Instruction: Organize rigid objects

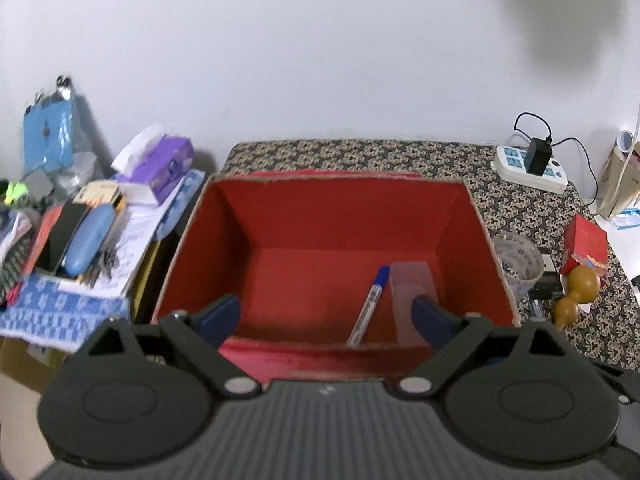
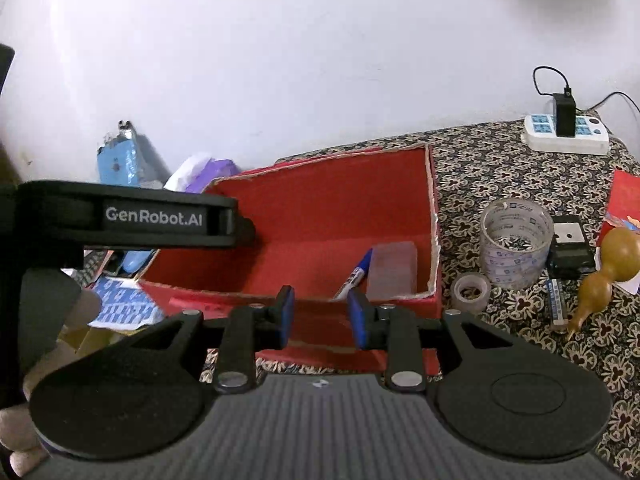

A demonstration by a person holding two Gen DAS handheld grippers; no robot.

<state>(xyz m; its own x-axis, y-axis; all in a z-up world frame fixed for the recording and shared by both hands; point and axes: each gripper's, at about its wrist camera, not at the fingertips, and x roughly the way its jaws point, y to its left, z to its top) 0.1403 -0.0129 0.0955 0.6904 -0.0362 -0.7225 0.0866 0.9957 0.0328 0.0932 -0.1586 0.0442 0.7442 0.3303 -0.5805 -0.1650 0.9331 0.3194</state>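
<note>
It looked like a lived-in home: a floral-patterned bench [image 1: 520, 208] against a plain white wall [image 1: 320, 60], a tissue box [image 1: 164, 168], a plugged-in power strip [image 1: 532, 170], and household clutter.

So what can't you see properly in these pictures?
- Pen tip: left view, hidden behind the red box front wall.
- Clear block near end: right view, behind the same wall.
- Tape roll print: both views, too small.
- Left pile: right view, blocked by the left gripper.

A plain white wall [image 1: 320, 60] stood behind the desk [image 1: 360, 156], which wore a dark floral-patterned cloth; a soft grey shadow [image 1: 568, 12] marked the wall's upper right.
</note>
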